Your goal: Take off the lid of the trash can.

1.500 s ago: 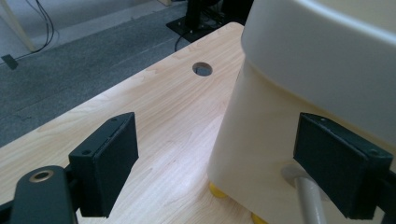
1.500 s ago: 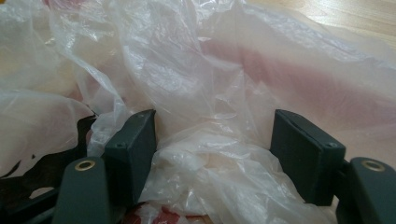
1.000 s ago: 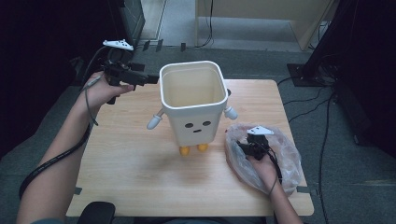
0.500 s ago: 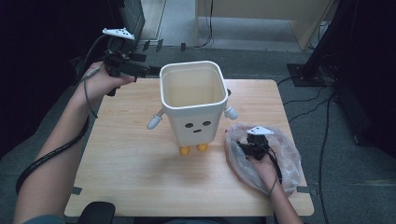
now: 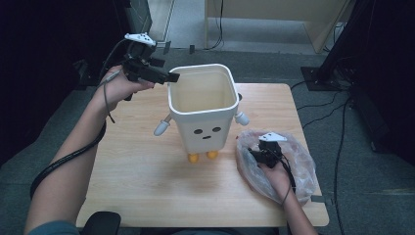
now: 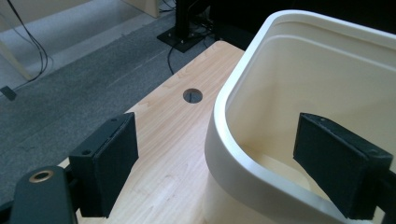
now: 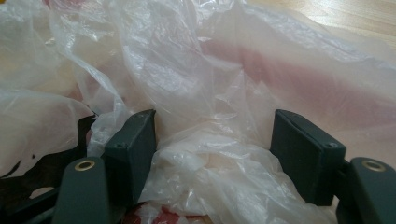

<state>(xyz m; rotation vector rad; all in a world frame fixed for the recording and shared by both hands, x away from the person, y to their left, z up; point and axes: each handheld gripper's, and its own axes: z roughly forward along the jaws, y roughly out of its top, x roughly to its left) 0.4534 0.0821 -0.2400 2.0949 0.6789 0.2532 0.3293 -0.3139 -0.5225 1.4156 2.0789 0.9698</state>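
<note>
A white bin [image 5: 205, 132] with a dotted face, stubby arms and orange feet stands mid-table. My left gripper [image 5: 170, 77] hovers at its rear left rim. In the left gripper view the bin [image 6: 327, 84] has its corner rim between my open left gripper [image 6: 224, 163], one jaw outside the wall and one inside, neither touching it. Front right, a crumpled clear plastic bag [image 5: 298, 161] lies on the table under my right gripper [image 5: 253, 154]. In the right gripper view the right gripper [image 7: 215, 140] stands wide open with folds of the bag [image 7: 210, 70] bulging between the jaws.
The wooden table [image 5: 147, 166] has a round cable hole [image 6: 192, 95] behind the bin. Grey carpet surrounds it, with cables and a black stand base [image 5: 318, 78] at the back right. A dark chair part [image 5: 100, 223] sits at the near edge.
My left gripper has moved right and slightly up, from beside the bin to its rear left rim. The right gripper and the bag have not moved.
</note>
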